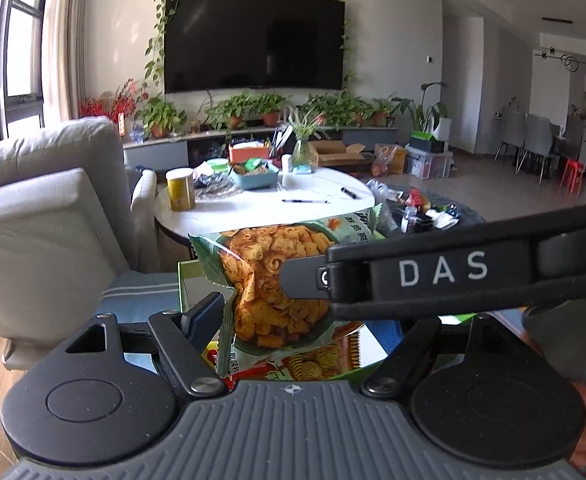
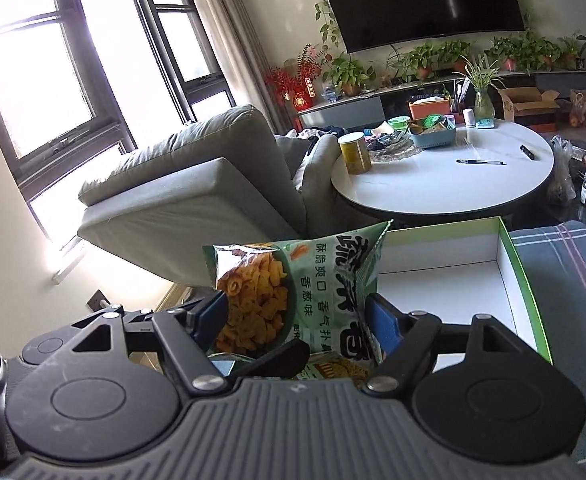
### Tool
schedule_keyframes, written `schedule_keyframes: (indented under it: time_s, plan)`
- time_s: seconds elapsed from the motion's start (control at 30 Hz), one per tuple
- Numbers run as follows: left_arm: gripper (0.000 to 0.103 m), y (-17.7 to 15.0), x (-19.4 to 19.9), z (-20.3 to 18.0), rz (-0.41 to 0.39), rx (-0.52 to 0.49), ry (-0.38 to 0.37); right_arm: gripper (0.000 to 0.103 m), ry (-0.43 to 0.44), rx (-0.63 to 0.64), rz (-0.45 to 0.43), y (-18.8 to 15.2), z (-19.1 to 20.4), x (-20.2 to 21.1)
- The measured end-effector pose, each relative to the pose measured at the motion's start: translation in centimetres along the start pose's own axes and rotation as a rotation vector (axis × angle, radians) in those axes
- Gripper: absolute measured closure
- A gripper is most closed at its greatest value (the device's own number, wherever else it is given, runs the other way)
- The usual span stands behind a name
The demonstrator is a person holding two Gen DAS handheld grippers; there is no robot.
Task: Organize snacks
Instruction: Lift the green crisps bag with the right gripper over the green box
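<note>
A green snack bag (image 1: pixel 269 276) printed with orange chips is held in the air between both grippers. My right gripper (image 2: pixel 297 316) is shut on the green snack bag (image 2: pixel 289 296), its blue pads pressing both sides. In the left wrist view the right gripper's arm marked DAS (image 1: pixel 441 272) crosses in front from the right. My left gripper (image 1: pixel 277 312) has one finger (image 1: pixel 205 312) against the bag's left edge; its right finger is hidden. A white box with green walls (image 2: pixel 509 264) lies open just behind the bag. More snack packs (image 1: pixel 313 364) lie below the bag.
A grey sofa (image 2: pixel 181 184) stands to the left. A round white table (image 2: pixel 445 184) behind carries a yellow can (image 2: pixel 355 152), a blue basket of snacks (image 2: pixel 433 132) and pens. A striped blue cloth (image 2: pixel 565 280) lies under the box. Clutter covers the floor at the right.
</note>
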State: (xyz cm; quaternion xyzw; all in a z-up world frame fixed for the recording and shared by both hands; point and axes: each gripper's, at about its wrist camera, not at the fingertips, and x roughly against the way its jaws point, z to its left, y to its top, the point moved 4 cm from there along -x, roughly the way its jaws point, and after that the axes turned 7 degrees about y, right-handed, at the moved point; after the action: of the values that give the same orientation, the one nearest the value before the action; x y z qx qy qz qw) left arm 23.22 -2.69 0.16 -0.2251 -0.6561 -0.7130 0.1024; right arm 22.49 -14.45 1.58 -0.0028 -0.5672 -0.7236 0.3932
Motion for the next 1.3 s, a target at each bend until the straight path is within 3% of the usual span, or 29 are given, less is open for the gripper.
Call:
schedule_keyframes:
  time_s: [0.23, 0.57, 0.93, 1.3]
  plan:
    - [0.029, -1.0, -4.2, 1.0, 0.081, 0.032, 0.001, 0.027, -0.003, -0.055, 0.054, -0.7, -2.3, -2.9]
    - [0.026, -2.8, -9.7, 1.1, 0.212, -0.018, 0.036, 0.027, -0.028, -0.116, 0.149, -1.7, -4.7, -7.2]
    - [0.025, -2.9, -10.6, 2.1, 0.186, 0.008, 0.01, 0.026, -0.041, -0.122, 0.154, -2.0, -5.7, -8.2]
    - [0.026, -1.6, -7.1, 1.2, 0.145, -0.022, 0.013, 0.026, -0.047, -0.086, 0.193, -1.9, -4.0, -6.7]
